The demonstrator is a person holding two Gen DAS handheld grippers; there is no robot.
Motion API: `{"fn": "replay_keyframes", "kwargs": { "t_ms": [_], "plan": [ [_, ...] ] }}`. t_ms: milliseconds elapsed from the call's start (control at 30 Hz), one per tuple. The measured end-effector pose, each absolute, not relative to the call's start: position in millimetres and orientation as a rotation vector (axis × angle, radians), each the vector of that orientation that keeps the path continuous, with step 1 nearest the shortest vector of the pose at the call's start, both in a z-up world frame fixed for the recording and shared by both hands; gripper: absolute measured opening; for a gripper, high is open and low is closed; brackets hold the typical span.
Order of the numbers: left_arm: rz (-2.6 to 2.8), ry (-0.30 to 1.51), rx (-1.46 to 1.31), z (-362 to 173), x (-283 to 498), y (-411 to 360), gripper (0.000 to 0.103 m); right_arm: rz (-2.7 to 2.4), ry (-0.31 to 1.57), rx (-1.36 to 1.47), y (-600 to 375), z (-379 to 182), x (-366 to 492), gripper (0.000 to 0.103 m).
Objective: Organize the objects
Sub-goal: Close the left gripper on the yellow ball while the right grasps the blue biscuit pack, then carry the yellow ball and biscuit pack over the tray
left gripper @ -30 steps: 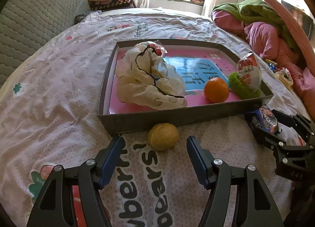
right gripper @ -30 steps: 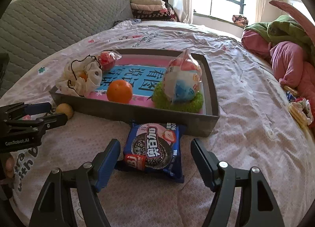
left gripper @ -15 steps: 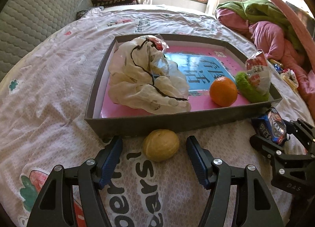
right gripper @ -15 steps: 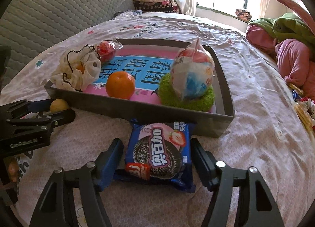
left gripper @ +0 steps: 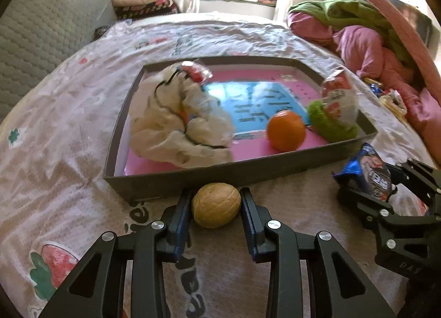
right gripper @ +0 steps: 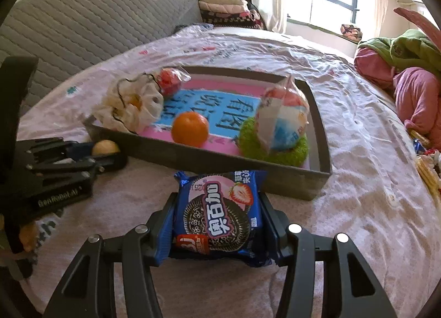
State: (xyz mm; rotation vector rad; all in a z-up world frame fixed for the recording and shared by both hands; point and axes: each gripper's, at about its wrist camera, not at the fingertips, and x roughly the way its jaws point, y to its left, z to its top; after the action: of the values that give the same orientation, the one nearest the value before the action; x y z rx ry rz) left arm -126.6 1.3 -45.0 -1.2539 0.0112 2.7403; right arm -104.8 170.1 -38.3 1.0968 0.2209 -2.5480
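Observation:
My left gripper (left gripper: pixel 215 202) is shut on a tan walnut (left gripper: pixel 215 204) on the bedsheet, just in front of the grey tray's near wall (left gripper: pixel 248 171). My right gripper (right gripper: pixel 216 214) is shut on a blue cookie packet (right gripper: pixel 217 214), also in front of the tray (right gripper: pixel 319 130). The tray holds a white cloth bag (left gripper: pixel 179 125), an orange (left gripper: pixel 286 130), a green ring (left gripper: pixel 330 127) with a wrapped ball (left gripper: pixel 340 97) on it, and a small red wrapped item (left gripper: pixel 194 72). The walnut in the left gripper also shows in the right wrist view (right gripper: pixel 105 147).
The tray sits on a bed with a pale printed sheet (left gripper: pixel 69 114). A grey quilted headboard (right gripper: pixel 82 25) is at the left. Pink and green bedding (left gripper: pixel 366 39) is piled at the right, with small snack packets (right gripper: pixel 425 158) beside it.
Both grippers have moved forward and closed: the left one onto the walnut, the right one onto the cookie packet. Both were open around them before.

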Motion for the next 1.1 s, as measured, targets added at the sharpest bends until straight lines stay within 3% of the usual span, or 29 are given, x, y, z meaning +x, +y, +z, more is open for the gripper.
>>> {"fn": "replay_keyframes", "kwargs": {
  "t_ms": [567, 1100],
  "plan": [
    [2.879, 0.004, -0.979, 17, -106, -11, 0.035, -2.599, 0.28, 0.791, 151, 16, -93, 0.055],
    [2.923, 0.024, -0.934, 37, -128, -20, 0.035, -2.596, 0.297, 0.688, 133, 40, -116, 0.055]
  ]
}}
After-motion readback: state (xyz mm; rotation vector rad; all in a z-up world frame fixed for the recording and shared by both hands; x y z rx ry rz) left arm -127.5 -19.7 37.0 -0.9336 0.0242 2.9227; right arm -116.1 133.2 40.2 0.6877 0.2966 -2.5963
